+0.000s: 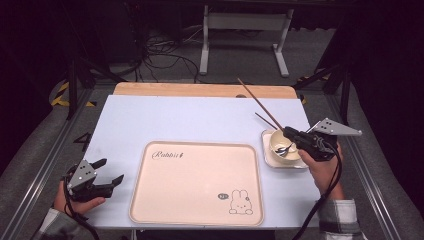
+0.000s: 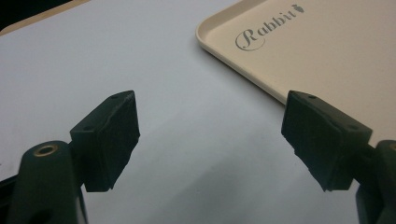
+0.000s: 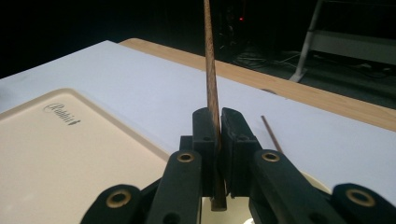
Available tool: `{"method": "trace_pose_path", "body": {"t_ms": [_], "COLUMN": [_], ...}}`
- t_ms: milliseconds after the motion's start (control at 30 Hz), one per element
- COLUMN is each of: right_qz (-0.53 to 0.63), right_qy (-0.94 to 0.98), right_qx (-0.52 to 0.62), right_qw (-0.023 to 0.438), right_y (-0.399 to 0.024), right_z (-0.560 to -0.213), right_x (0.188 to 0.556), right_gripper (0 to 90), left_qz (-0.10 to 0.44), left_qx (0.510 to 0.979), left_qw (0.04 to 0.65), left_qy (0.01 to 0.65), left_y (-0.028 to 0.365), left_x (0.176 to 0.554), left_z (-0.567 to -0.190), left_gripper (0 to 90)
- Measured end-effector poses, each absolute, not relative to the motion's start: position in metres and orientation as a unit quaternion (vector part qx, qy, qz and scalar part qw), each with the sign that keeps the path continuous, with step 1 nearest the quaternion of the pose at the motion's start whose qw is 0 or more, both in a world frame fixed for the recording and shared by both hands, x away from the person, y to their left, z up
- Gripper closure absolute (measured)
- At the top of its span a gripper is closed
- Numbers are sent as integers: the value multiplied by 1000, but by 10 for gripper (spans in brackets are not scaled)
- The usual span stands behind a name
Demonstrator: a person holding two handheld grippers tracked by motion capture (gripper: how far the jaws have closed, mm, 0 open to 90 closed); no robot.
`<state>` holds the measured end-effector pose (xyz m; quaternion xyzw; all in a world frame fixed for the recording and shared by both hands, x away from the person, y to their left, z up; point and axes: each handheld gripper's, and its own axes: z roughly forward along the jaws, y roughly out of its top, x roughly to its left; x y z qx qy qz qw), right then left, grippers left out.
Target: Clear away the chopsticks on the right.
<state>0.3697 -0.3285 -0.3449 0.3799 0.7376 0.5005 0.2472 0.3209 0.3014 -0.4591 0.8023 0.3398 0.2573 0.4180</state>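
My right gripper [image 1: 288,131] hovers over a white bowl [image 1: 273,138] at the table's right and is shut on a long wooden chopstick [image 1: 257,102] that slants up and away to the left. In the right gripper view the jaws [image 3: 219,114] pinch that chopstick [image 3: 210,65] near its lower end. A second chopstick [image 1: 266,120] [image 3: 272,133] lies on the white table just beyond the bowl. A metal spoon [image 1: 285,149] rests inside the bowl. My left gripper [image 1: 111,170] [image 2: 210,100] stands open and empty at the front left, low over the table.
A cream tray [image 1: 200,200] [image 2: 336,51] printed with "Rabbit" and a bunny lies at the front middle, between the two hands. A wooden strip [image 1: 200,90] runs along the table's far edge. Beyond it are a dark floor, cables and a white stand [image 1: 245,22].
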Motion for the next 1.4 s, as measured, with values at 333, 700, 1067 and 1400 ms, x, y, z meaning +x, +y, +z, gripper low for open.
{"method": "trace_pose_path", "body": {"t_ms": [333, 700, 1067, 1400], "right_qz": [492, 476, 461, 439], "right_qy": [770, 803, 822, 835], "right_qx": [343, 308, 293, 295], "right_qw": [218, 184, 161, 152], "right_y": [-297, -267, -251, -249], "right_z": [-353, -370, -384, -401], "right_x": [361, 351, 345, 338], "right_gripper": [856, 855, 855, 855], "left_qz": [257, 257, 256, 255], "left_qx": [801, 801, 801, 801], "left_qw": [421, 421, 421, 422], "left_qy": [340, 340, 339, 340], "left_y": [302, 302, 302, 303], "left_x": [320, 319, 319, 319], "left_z": [-459, -458, -459, -459], "left_gripper": [199, 199, 198, 199]}}
